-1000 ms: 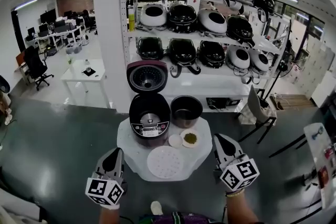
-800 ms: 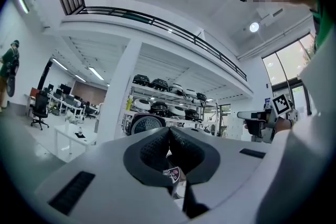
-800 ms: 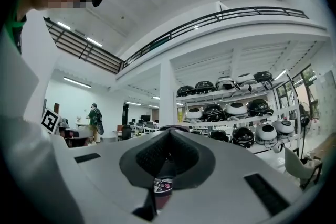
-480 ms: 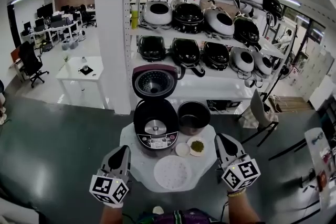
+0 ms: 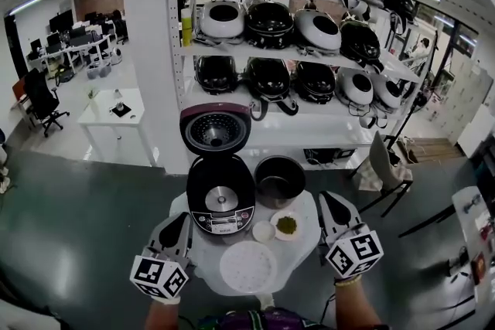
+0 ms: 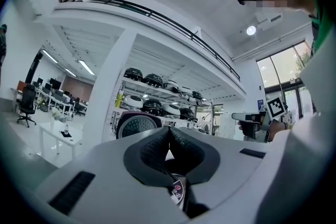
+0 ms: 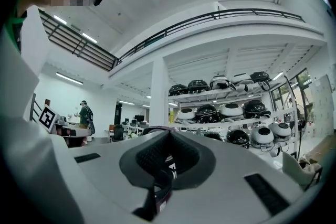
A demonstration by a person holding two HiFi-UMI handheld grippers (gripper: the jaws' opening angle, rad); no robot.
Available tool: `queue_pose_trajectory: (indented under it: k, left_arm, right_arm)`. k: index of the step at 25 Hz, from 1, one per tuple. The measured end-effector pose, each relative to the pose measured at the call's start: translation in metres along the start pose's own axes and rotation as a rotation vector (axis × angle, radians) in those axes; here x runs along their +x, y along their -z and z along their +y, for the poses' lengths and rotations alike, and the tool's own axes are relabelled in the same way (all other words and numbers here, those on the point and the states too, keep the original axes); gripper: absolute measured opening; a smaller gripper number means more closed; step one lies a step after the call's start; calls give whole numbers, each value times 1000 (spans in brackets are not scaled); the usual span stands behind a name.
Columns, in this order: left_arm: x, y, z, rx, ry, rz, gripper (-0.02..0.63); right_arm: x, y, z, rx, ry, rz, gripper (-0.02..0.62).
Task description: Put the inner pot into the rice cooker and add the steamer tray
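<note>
Head view: my left gripper (image 5: 178,222) and right gripper (image 5: 330,205) are closed, empty. The dark round metal inner pot (image 5: 278,180), at the far edge of the round white desk (image 5: 298,251), looks rigid and slick; I'd pinch its rim.

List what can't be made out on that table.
- Rice cooker panel print: head view, too small.
- Green stuff in the small dish: head view, too small to name.
- Steamer tray: both gripper views, hidden behind the left claw and right claw.
</note>
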State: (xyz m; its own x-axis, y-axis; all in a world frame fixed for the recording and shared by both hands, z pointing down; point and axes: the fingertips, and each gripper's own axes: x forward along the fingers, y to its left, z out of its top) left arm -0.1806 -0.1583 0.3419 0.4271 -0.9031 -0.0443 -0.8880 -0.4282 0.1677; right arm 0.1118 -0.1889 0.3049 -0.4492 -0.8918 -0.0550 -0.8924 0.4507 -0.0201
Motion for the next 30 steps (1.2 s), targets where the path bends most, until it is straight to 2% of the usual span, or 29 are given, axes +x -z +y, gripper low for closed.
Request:
queue_pose_trajectory:
  k: [3, 4, 5, 6, 9, 11, 18, 23, 30]
  left_arm:
    - [16, -7, -7, 9, -9, -12, 21]
    - [20, -9, -9, 17, -10, -13, 21]
    - [24, -12, -12, 25, -11, -14, 21]
    - [28, -14, -14, 31, -13, -15, 21]
    - [36, -16, -19, 34, -20, -18, 21]
    - [42, -13, -20, 30, -22, -12, 21]
    - [70, -5, -30, 41, 0, -3, 21]
    - [89, 9, -44, 64, 4, 13, 21]
    - [115, 26, -53, 55, -8, 35, 21]
  right_arm:
    - [15, -8, -11, 3, -28, -16, 5]
    - [19, -11, -13, 8, -46, -19, 22]
    - [24, -12, -15, 13, -66, -22, 98]
    - [28, -13, -16, 17, -81, -25, 137]
    - [36, -6, -25, 47, -92, -11, 234]
    - [43, 3, -37, 65, -86, 18, 273]
    - [71, 37, -88, 80, -1, 106, 281]
    - [84, 72, -118, 90, 19, 174, 279]
    - [109, 122, -146, 62, 8, 274, 279]
